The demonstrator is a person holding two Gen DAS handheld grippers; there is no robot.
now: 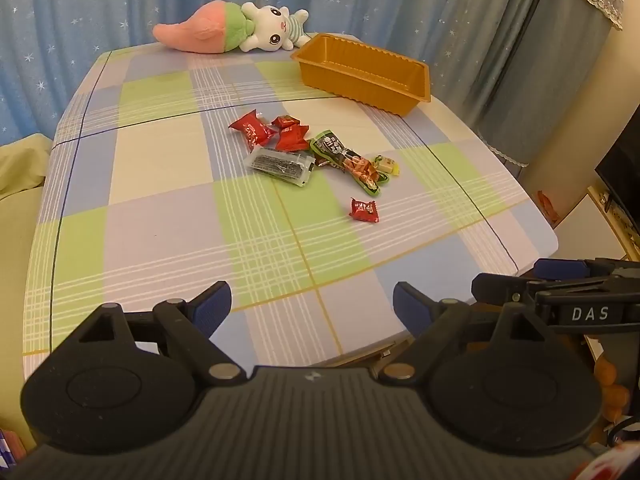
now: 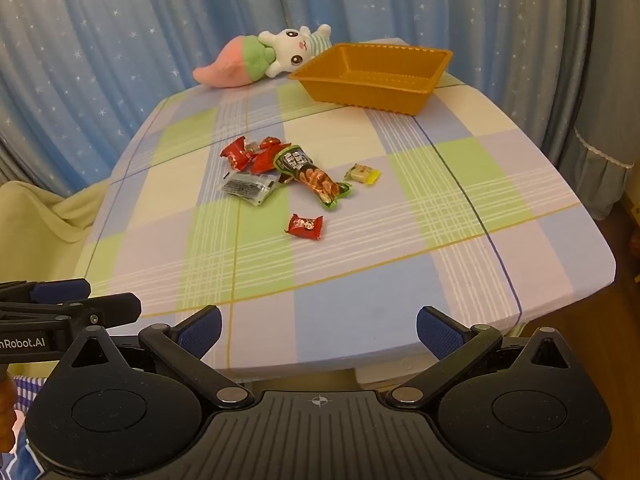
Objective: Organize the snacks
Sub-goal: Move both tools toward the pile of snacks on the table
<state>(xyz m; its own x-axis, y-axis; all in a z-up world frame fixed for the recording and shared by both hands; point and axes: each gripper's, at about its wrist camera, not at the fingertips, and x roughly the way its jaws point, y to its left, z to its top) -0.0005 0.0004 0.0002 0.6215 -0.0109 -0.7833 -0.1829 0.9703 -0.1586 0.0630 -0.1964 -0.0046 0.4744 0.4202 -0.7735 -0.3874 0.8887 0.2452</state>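
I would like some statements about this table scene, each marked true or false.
1. The orange tray holds no snacks. True.
2. One red candy lies apart from the snack pile. True.
3. The left gripper holds a candy. False: it is open and holds nothing.
4. The plush toy lies inside the tray. False: it lies beside it.
5. The right gripper is open. True.

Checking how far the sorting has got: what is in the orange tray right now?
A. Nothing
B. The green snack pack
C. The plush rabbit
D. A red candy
A: the orange tray shows only its bare bottom, while the snacks, like the red candy and green snack pack, lie on the table.
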